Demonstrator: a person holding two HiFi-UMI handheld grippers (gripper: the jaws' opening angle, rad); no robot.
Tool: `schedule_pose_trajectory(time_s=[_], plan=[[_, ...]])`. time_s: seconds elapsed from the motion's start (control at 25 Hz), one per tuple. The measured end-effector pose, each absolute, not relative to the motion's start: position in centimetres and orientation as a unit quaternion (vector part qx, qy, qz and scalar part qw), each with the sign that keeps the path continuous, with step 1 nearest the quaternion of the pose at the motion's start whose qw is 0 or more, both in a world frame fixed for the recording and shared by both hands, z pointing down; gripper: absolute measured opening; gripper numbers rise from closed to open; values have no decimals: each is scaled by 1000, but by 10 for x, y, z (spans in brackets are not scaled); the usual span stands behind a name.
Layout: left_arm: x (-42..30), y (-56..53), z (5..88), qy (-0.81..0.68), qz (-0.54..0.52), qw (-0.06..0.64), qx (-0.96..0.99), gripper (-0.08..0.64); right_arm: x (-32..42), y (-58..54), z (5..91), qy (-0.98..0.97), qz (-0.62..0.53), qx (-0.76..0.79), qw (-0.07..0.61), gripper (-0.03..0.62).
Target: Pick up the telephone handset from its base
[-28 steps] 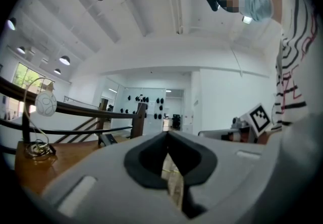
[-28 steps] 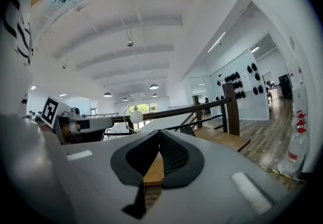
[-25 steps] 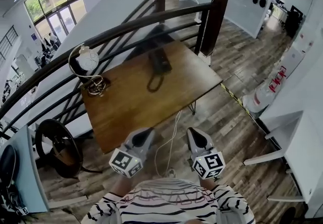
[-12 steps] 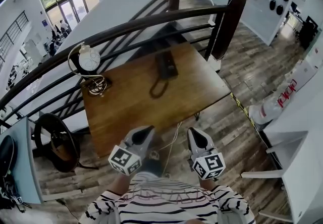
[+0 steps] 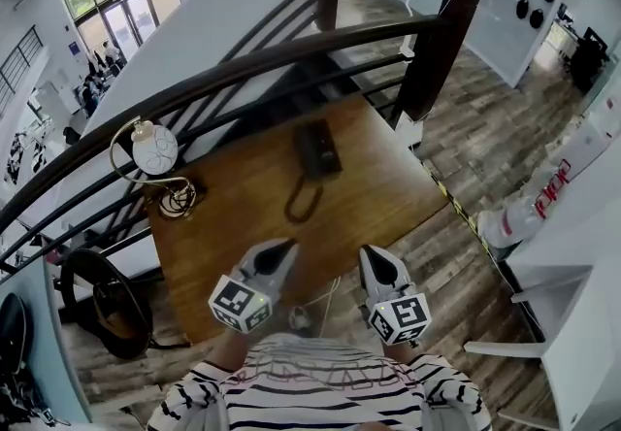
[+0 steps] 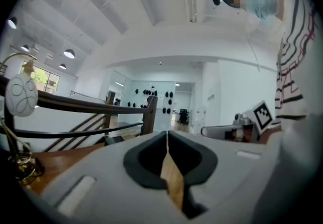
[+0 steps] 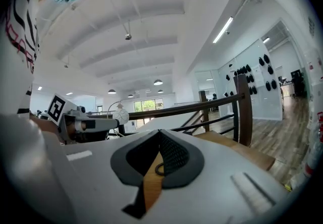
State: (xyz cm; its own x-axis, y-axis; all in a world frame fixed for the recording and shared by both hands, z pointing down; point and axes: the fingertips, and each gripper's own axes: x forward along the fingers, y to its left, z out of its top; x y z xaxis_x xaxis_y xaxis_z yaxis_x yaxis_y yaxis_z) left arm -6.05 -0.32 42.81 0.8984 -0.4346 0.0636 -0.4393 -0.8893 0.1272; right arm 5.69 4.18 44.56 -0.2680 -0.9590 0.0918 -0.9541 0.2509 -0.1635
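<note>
A black telephone (image 5: 317, 149) lies on the far half of the wooden table (image 5: 388, 188), its handset resting on the base. Its coiled cord (image 5: 301, 198) loops toward me. My left gripper (image 5: 284, 247) and right gripper (image 5: 372, 252) are held side by side and level, tips just over the table's near edge, well short of the phone. In the left gripper view the left gripper (image 6: 167, 132) is shut with nothing between its jaws. In the right gripper view the right gripper (image 7: 160, 131) is also shut and holds nothing; the cord (image 7: 158, 169) shows beyond it.
A brass arc lamp with a white globe (image 5: 155, 149) stands at the table's left edge. A dark stair railing (image 5: 291, 55) with a thick post (image 5: 437, 41) runs behind the table. A black round object (image 5: 97, 288) stands on the floor at left.
Both grippers have advanced toward the table, from over the floor to its near edge. The phone and lamp now appear closer. Both pairs of jaws look the same.
</note>
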Motion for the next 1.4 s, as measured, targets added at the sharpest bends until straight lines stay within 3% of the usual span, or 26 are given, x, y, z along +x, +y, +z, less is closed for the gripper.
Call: schedule_pose_trajectory(time_s=[0.28, 0.84, 1.4], plan=[[-61, -77, 423, -204, 7, 67, 977, 11, 51, -33, 448, 789, -85, -608, 1, 2], [-25, -185, 450, -229, 8, 101, 968, 141, 75, -144, 475, 818, -108, -564, -16, 2], [34, -308, 510, -317, 45, 153, 935, 150, 139, -261, 501, 864, -129, -486, -43, 2]])
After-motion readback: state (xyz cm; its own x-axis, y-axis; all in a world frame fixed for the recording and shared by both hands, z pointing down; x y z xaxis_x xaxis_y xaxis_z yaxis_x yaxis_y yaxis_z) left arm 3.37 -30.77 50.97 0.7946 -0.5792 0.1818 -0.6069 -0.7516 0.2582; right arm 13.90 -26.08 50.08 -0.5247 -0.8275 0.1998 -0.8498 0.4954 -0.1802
